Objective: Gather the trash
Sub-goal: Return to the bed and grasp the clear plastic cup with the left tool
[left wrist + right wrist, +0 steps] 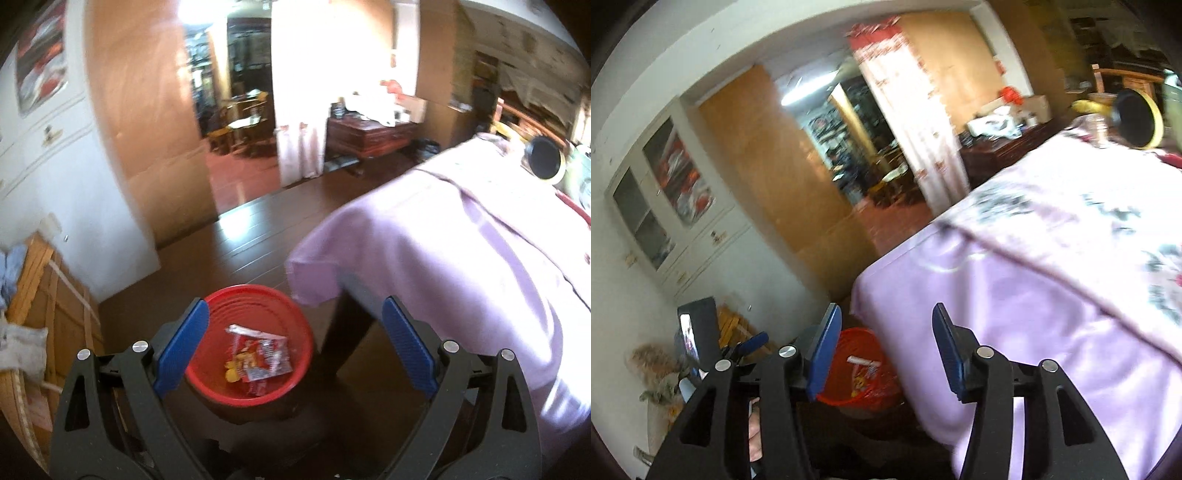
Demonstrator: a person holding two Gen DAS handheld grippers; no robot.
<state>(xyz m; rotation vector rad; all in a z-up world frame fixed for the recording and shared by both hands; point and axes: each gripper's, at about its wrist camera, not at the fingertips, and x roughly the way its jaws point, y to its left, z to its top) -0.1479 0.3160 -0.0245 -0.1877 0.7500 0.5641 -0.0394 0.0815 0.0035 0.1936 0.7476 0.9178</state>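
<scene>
Blue-padded black tongs of the left gripper (295, 343) stand spread wide and empty above a round red plastic bin (255, 314) on the dark wooden floor (236, 240). Inside the bin lies a crumpled red-and-white snack wrapper (258, 360) with a yellow patch. The bin sits just beside the corner of a table draped in a pale lilac cloth (443, 251). In the right wrist view, the right gripper (882, 350) is likewise spread and holds nothing, the bin (864, 373) and wrapper (862, 363) seen between its fingers. A white glass-fronted cabinet (665, 206) stands against the far wall.
</scene>
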